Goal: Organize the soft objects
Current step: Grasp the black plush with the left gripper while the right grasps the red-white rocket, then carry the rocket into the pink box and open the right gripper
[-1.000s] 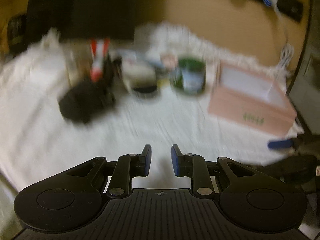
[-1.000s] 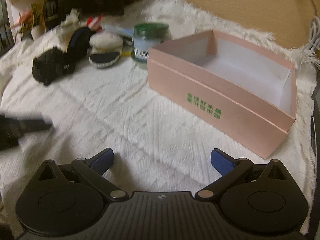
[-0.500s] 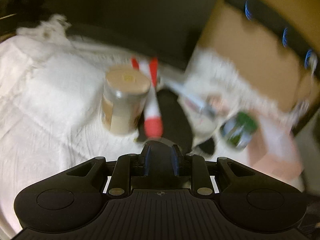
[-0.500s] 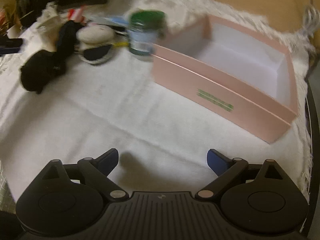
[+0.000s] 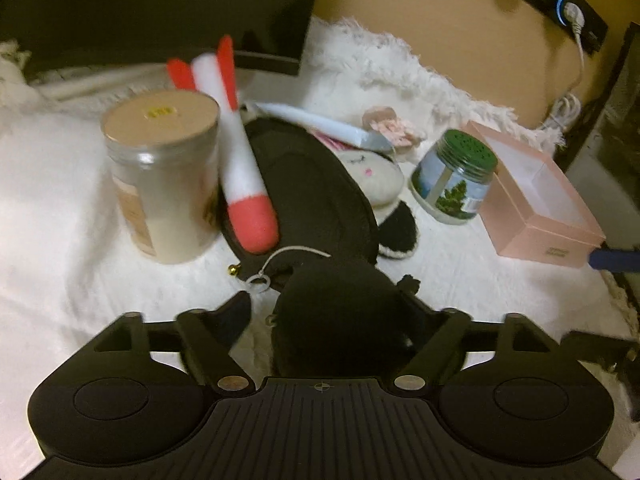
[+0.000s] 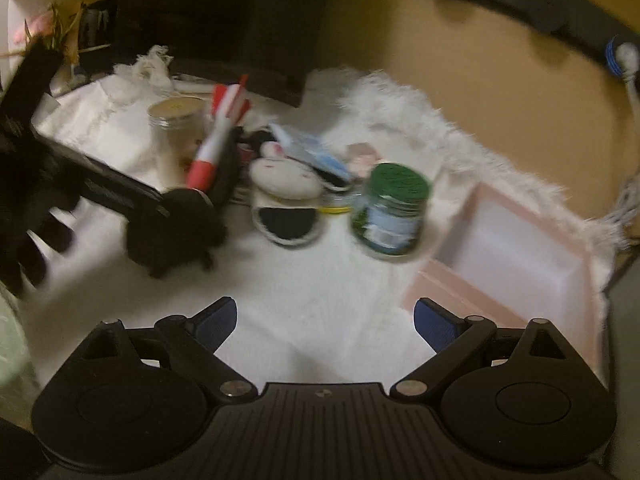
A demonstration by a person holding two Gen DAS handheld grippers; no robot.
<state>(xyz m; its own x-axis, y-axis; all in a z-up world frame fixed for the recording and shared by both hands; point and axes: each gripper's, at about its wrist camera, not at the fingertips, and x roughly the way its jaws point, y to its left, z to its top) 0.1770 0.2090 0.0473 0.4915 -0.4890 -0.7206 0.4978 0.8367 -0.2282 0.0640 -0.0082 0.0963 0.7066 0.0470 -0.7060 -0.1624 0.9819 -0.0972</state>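
Right wrist: bare cloth (image 6: 320,300) beside box (image 6: 516,252).

Left wrist view: set behind its own jaws, angled down, close over the black plush toy (image 5: 336,312), facing the tan-lidded jar (image 5: 162,176) and the dark screen at the back. Right wrist view: set behind its jaws, angled down from higher and farther back, blurred, facing the same cluster. Shared: white cloth (image 6: 320,292), red-and-white plush (image 5: 240,168), green-lidded jar (image 6: 390,212), pink box (image 6: 516,256), black plush toy.
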